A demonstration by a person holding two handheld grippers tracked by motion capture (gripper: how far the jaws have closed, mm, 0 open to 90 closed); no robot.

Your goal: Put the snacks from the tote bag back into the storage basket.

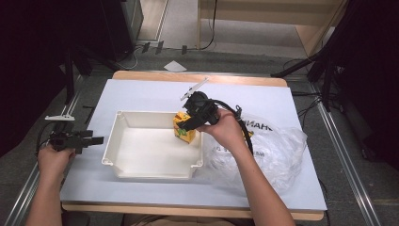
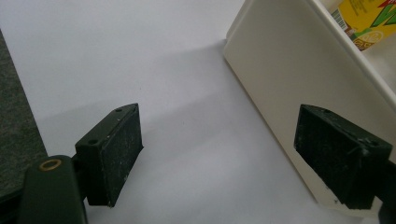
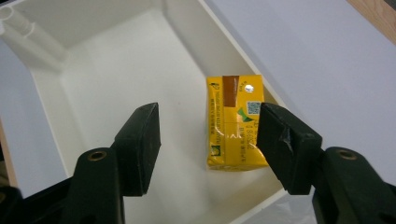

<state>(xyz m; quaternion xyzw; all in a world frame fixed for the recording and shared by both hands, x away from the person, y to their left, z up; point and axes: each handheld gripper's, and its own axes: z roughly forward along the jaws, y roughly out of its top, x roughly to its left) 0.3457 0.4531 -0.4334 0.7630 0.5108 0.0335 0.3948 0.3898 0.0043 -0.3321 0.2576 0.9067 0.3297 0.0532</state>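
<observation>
Juice carton (image 3: 235, 122) standing in the white tray's (image 1: 123, 141) far right corner.
Right gripper (image 3: 209, 140) hangs above it, jaws apart; left gripper (image 2: 219, 154) rests open on the counter (image 1: 141, 94) beside the tray.

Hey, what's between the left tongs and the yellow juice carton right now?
The near wall of the white tub stands between the left tongs and the yellow juice carton, plainest in the left gripper view; before the wall, just bare white table cover.
</observation>
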